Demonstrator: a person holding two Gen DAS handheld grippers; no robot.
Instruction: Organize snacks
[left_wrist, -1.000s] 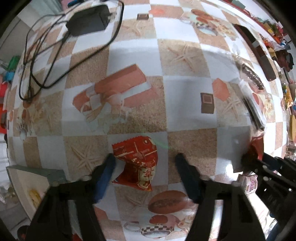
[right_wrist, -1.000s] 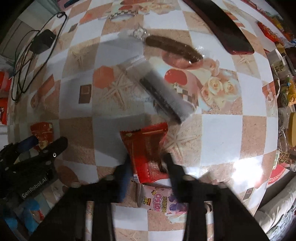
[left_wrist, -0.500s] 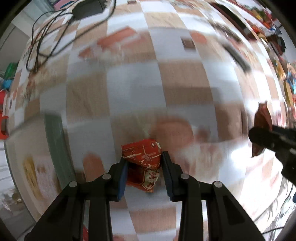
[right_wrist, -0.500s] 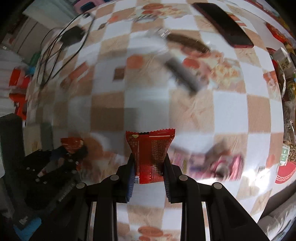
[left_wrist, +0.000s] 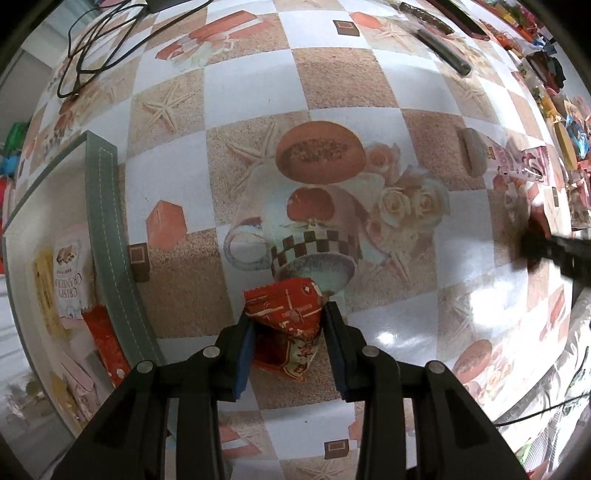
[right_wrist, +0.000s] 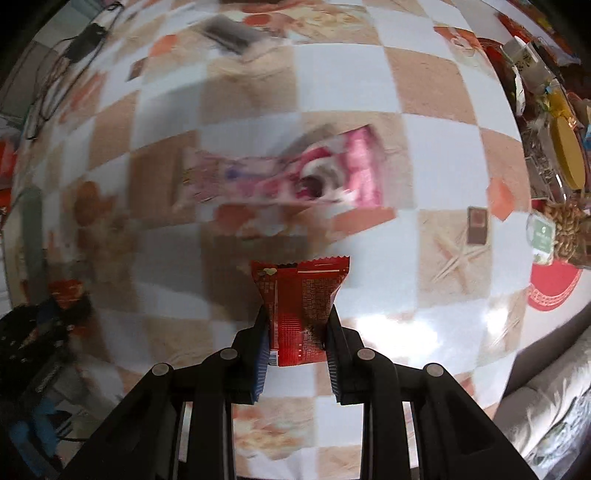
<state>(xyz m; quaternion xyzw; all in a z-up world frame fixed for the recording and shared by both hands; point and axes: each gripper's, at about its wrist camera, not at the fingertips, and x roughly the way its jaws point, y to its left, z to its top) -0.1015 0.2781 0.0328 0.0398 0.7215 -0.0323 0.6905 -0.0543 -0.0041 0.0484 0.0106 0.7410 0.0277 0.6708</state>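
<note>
Both packets lifted off the table since earlier, left tongs (left_wrist: 290, 328) pinching crumpled orange-red packet (left_wrist: 288, 317), right tongs (right_wrist: 295, 332) pinching dark-red packet (right_wrist: 299, 310).

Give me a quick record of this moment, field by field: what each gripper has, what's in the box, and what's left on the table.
left gripper: shut on an orange-red packet, above the table
right gripper: shut on a dark red packet, held clear of the table
box: at the left gripper's left, open, several snack packets inside
left on table: pink pack, two dark wrapped sticks at the far side
non-snack items: black cable
</note>
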